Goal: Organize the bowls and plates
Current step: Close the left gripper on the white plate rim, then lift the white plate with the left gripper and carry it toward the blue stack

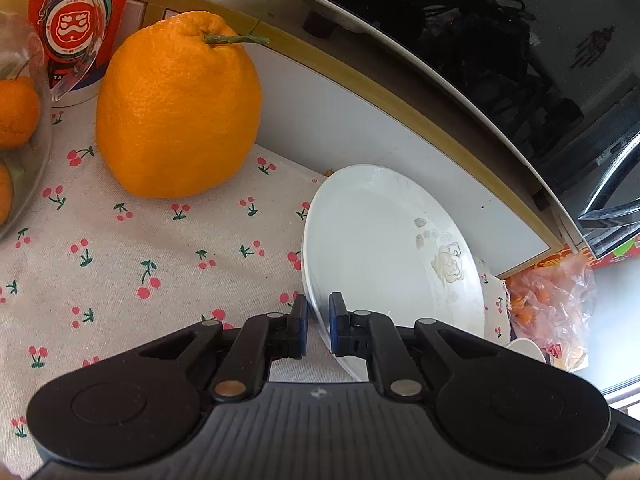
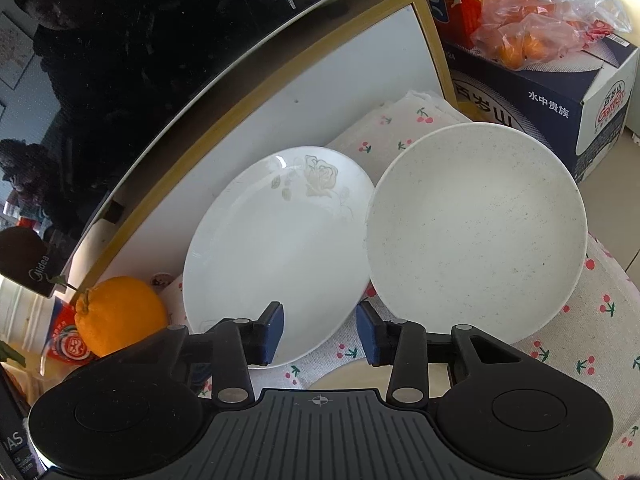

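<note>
Two white dishes lie side by side on the cherry-print cloth of the worktop [image 1: 120, 248], and both tools are down among them. Farthest left sits a big orange [image 1: 176, 108] with its stalk on, well clear of the work, with a red paper cup [image 1: 80, 20] behind it. Next comes the rose-patterned plate [image 1: 384, 248], close under the white cabinet front [image 1: 340, 120]. The left tool [image 1: 318, 326] has its pads nearly together with the plate's near rim [image 1: 316, 308] between them — a pinch on the edge, as far as I can judge. To the right of that plate, its rim apparently overlapping the plate's edge, is the speckled bowl [image 2: 476, 232]. The right tool [image 2: 320, 332] stands partly open with nothing in it, one pad over the rose plate's lower edge, the other just short of the bowl's rim.

So the step in hand looks like taking hold of the dishes to stack them. Next, I'd say, the plate wants lifting by its rim — level, so it doesn't slip from so thin a grip — while the right tool shifts over onto the bowl's rim before it shuts.
</note>
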Tool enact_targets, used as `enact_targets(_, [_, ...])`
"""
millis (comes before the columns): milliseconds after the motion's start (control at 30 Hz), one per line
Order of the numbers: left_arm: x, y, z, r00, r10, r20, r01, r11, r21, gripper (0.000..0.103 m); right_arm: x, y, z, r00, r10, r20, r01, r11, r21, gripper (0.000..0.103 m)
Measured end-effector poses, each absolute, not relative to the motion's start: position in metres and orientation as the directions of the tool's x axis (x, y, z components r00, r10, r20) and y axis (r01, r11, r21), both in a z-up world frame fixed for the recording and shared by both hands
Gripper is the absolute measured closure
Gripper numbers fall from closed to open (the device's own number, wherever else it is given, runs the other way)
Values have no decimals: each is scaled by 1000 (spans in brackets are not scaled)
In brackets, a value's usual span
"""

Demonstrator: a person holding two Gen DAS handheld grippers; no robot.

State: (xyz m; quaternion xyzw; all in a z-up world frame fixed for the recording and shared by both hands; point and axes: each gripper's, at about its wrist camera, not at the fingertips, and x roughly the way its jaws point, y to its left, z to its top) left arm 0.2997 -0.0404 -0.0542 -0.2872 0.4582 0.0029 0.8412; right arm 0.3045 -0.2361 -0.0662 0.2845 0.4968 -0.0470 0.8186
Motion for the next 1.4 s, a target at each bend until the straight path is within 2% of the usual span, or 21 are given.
enact_targets(433, [269, -5, -43, 599, -261, -757, -325, 785, -528, 93, 305, -231, -69, 504, 216, -836, 306, 861, 407, 79])
enact_targets(500, [267, -2, -43, 597, -256, -760, -329, 786, -523, 93, 305, -231, -71, 503, 219, -836, 288, 870, 401, 87])
enact_targets(567, [266, -1, -42, 602, -254, -757, -328, 786, -525, 93, 305, -231, -73, 504, 228, -833, 274, 872, 405, 92])
enact_targets(800, [260, 5, -41, 604, -259, -754, -327, 782, -530, 93, 307, -231, -75, 491, 254, -833, 268, 866, 422, 92])
enact_targets(900, [262, 4, -46, 597, -259, -760, -339, 776, -531, 93, 308, -233, -77, 493, 272, -827, 277, 851, 445, 88])
enact_targets(1067, [261, 7, -48, 592, -257, -764, -336, 783, -524, 94, 309, -225, -80, 504, 241, -829, 249, 879, 407, 88])
enact_targets(1400, [254, 10, -41, 595, -271, -757, -325, 780, -535, 93, 301, -223, -64, 500, 241, -832, 221, 893, 392, 91])
